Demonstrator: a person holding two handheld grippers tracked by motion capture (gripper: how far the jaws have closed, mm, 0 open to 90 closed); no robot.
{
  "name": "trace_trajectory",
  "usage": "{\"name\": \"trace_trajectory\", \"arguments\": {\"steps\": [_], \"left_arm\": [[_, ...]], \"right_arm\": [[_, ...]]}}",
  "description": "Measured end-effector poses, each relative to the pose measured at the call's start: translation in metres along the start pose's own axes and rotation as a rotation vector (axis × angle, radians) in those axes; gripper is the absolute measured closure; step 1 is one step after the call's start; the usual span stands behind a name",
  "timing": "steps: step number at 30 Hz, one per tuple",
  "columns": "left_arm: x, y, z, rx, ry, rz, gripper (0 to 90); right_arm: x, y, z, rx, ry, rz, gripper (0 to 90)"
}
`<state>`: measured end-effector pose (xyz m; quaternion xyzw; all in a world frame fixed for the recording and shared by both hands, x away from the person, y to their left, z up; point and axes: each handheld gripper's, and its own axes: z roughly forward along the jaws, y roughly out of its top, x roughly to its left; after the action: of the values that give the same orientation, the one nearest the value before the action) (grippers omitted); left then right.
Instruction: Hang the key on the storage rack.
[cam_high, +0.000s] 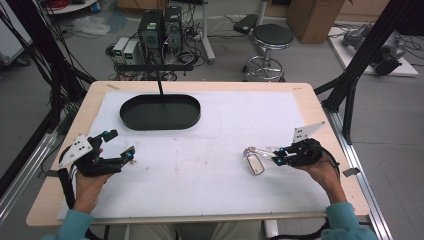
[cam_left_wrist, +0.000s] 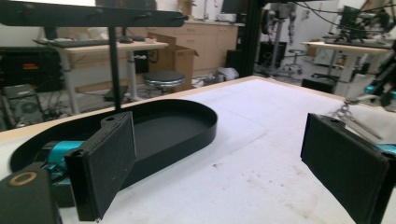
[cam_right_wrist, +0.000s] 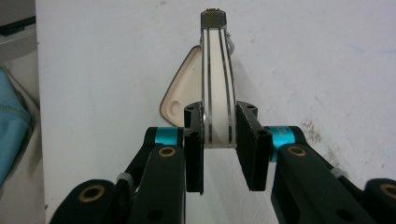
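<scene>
My right gripper (cam_high: 276, 156) is at the right of the white mat, shut on a clear plastic keychain strip (cam_right_wrist: 217, 93). The strip ends in a small metal clasp, and a pale tag (cam_high: 256, 164) hangs from it just over the mat. In the right gripper view the pads (cam_right_wrist: 246, 140) press the strip from both sides. My left gripper (cam_high: 120, 145) hovers at the mat's left edge, open and with nothing between its pads (cam_left_wrist: 107, 163). The left gripper view looks across the black oval tray (cam_left_wrist: 205, 126) toward the keychain (cam_left_wrist: 348, 112) far right.
The black oval tray (cam_high: 150, 125) sits at the back left of the white mat (cam_high: 210, 170). A black T-shaped stand (cam_high: 160, 82) rises just behind it. Beyond the table's far edge are a stool (cam_high: 270, 37) and computer boxes (cam_high: 160, 27).
</scene>
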<state>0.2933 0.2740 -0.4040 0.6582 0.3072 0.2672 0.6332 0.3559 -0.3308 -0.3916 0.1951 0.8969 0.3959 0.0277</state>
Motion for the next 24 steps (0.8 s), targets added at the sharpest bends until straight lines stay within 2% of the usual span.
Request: {"name": "trace_trajectory", "arguments": {"steps": [2, 3, 6, 7, 8, 12, 14, 17, 18, 23, 24], "left_arm": [[-0.001, 0.005, 0.004, 0.022, -0.024, 0.019, 10.6], [-0.001, 0.008, 0.006, 0.027, -0.039, 0.024, 10.7], [-0.001, 0.017, 0.011, 0.038, -0.075, 0.037, 10.6], [-0.002, 0.020, 0.013, 0.045, -0.087, 0.041, 10.6], [-0.002, 0.023, 0.015, 0.050, -0.101, 0.045, 10.6], [-0.003, 0.037, 0.025, 0.066, -0.168, 0.034, 10.6], [-0.003, 0.042, 0.030, 0.084, -0.200, 0.037, 10.6], [-0.004, 0.049, 0.038, 0.122, -0.227, 0.063, 10.6], [-0.004, 0.051, 0.040, 0.134, -0.237, 0.071, 10.6], [-0.005, 0.060, 0.049, 0.157, -0.280, 0.088, 10.6], [-0.005, 0.061, 0.051, 0.164, -0.285, 0.094, 10.6]], "right_arm": [[0.003, 0.006, -0.001, -0.043, 0.016, -0.013, 75.0], [0.004, 0.009, -0.001, -0.055, 0.007, -0.025, 75.0], [0.005, 0.014, 0.000, -0.065, 0.027, -0.028, 74.9], [0.006, 0.017, 0.001, -0.075, 0.020, -0.044, 75.0], [0.007, 0.020, 0.002, -0.078, 0.035, -0.047, 74.9], [0.013, 0.041, 0.011, -0.109, 0.049, -0.095, 74.8], [0.014, 0.044, 0.012, -0.114, 0.053, -0.102, 74.9], [0.017, 0.055, 0.018, -0.130, 0.078, -0.124, 74.8], [0.019, 0.064, 0.022, -0.137, 0.086, -0.151, 74.9], [0.023, 0.078, 0.028, -0.157, 0.102, -0.182, 74.9], [0.024, 0.086, 0.031, -0.169, 0.121, -0.196, 74.9]]}}
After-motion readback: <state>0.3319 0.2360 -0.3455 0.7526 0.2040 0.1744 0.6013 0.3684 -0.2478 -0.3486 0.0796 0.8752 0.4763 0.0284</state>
